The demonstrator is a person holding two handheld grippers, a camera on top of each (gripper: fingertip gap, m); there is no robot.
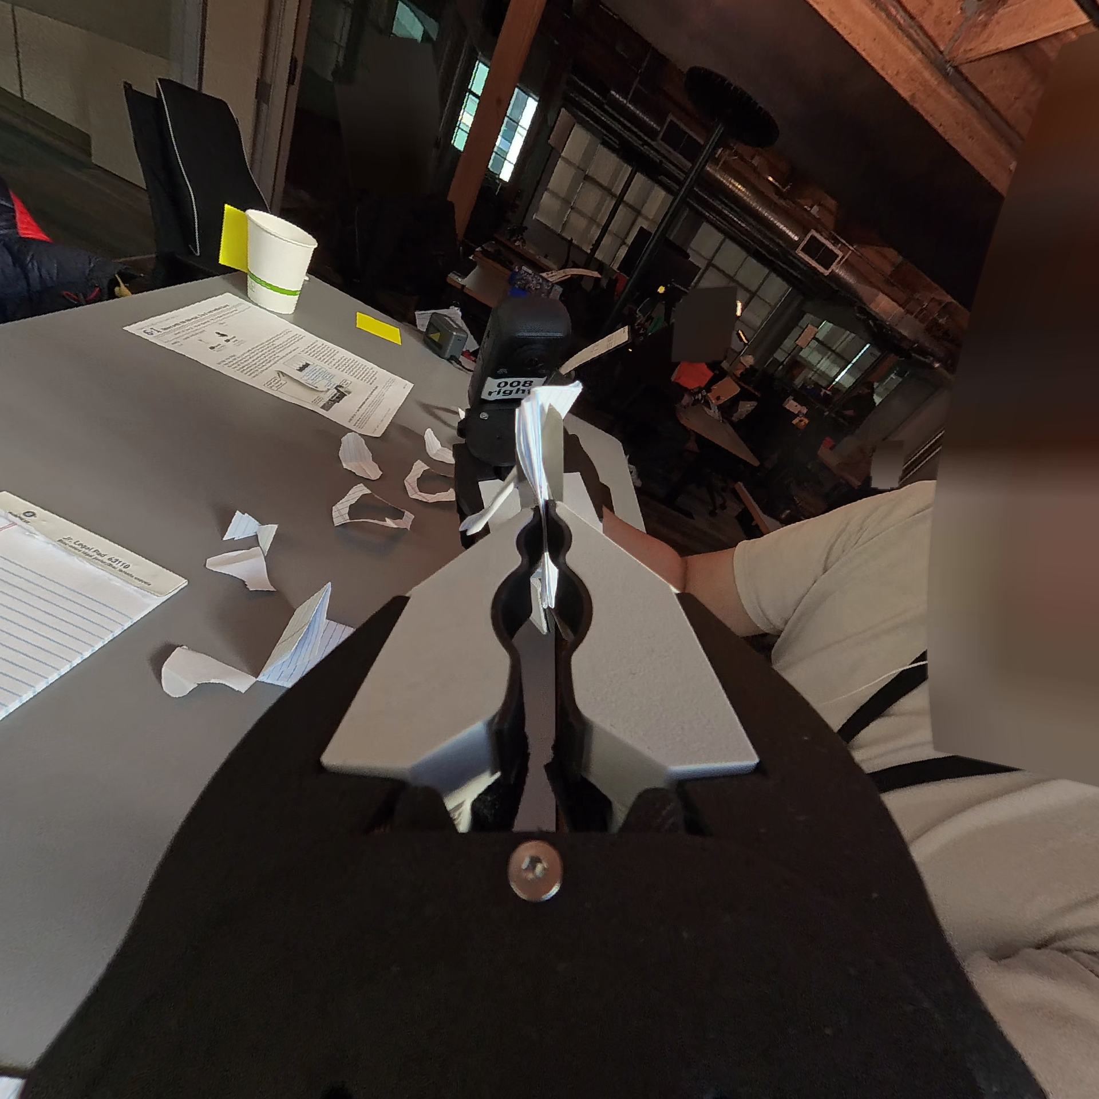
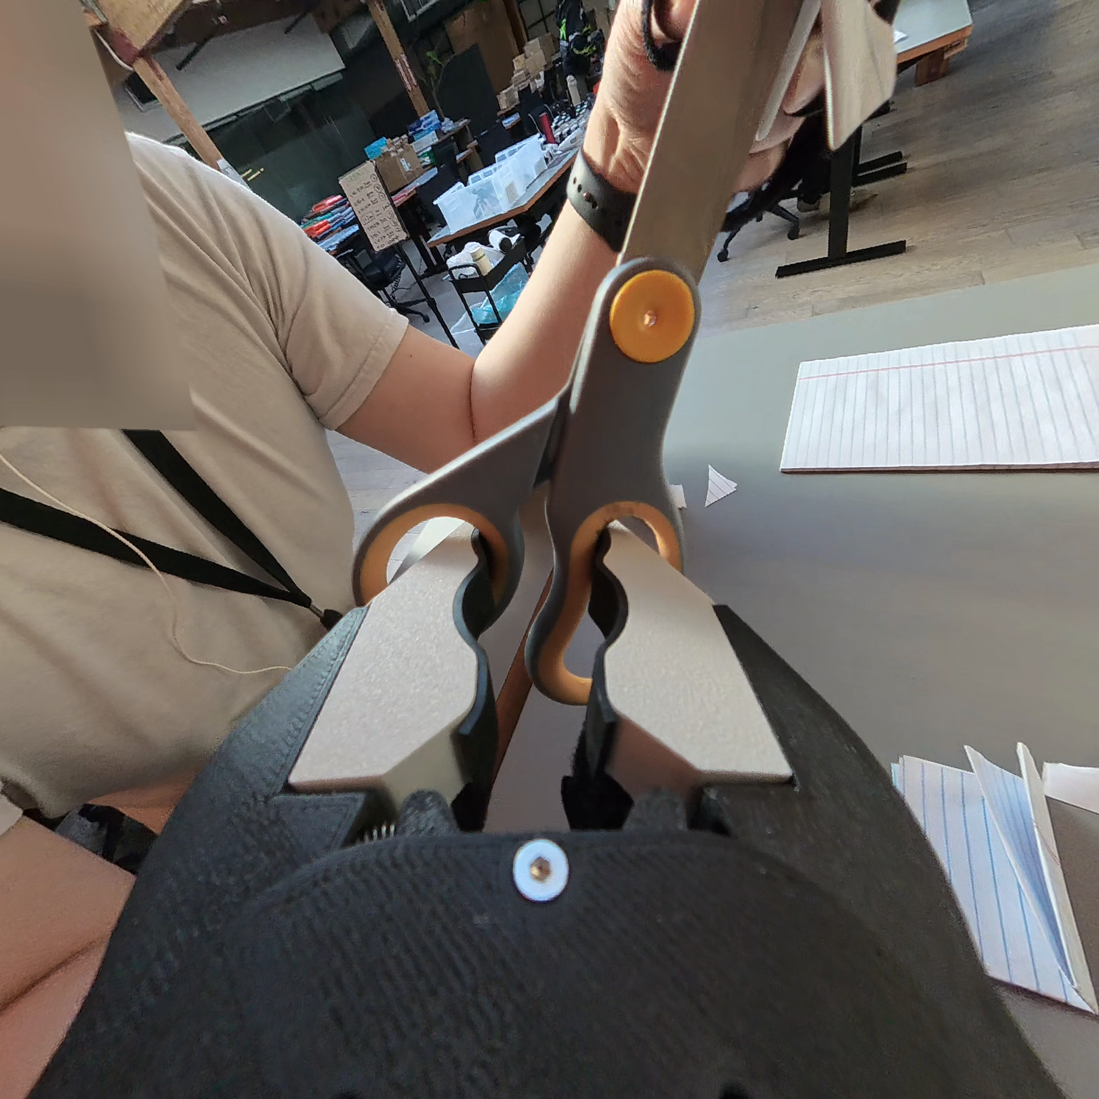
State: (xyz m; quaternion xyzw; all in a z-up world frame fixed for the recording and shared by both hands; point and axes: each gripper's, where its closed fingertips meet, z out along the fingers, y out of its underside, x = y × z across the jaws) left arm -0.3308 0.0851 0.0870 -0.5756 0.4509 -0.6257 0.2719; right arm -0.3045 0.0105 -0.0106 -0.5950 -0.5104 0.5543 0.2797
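My left gripper [image 1: 547,511] is shut on a folded piece of lined paper [image 1: 538,440], held up above the grey table [image 1: 119,428]. The right gripper's black body [image 1: 517,357] faces it from just behind the paper. My right gripper [image 2: 544,547] has one finger in each handle loop of grey and orange scissors [image 2: 630,380], with the handles drawn close together. The scissor blades [image 2: 684,148] point up towards the held paper [image 2: 856,71], in front of a person's wrist with a black watch band [image 2: 594,202].
Several cut paper scraps [image 1: 369,511] lie on the table. A lined legal pad [image 1: 53,594] [image 2: 951,404], a printed sheet [image 1: 267,363], a paper cup [image 1: 276,261] and a yellow sticky note [image 1: 378,327] are there too. Folded lined sheets [image 2: 999,892] lie close by.
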